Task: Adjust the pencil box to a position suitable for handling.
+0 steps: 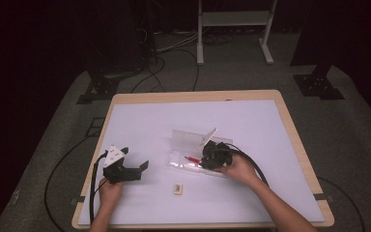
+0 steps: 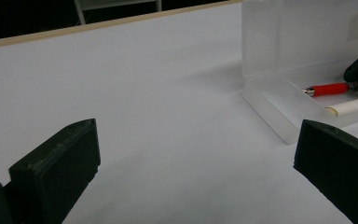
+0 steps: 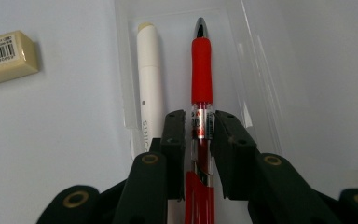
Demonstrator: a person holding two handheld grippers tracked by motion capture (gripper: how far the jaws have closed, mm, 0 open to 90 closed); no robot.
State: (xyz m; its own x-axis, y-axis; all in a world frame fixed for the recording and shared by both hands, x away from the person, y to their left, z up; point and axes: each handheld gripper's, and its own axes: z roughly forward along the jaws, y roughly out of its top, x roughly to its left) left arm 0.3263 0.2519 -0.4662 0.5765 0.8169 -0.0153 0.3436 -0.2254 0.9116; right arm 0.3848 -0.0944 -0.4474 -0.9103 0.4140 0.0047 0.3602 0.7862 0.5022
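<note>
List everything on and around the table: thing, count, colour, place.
Table: one, white top with wood edge, centre.
Clear case: one, transparent, lid up, right of centre.
Red pen: one, red with clear barrel, lying in the case.
White pen: one, white, in the case beside the red pen.
Eraser: one, cream with barcode label, near front edge.
Cables: several, black, on the grey floor.
White frame: one, behind the table.
Left tongs: black, open, over bare table.
Right tongs: black, either side of the red pen; grip unclear.
</note>
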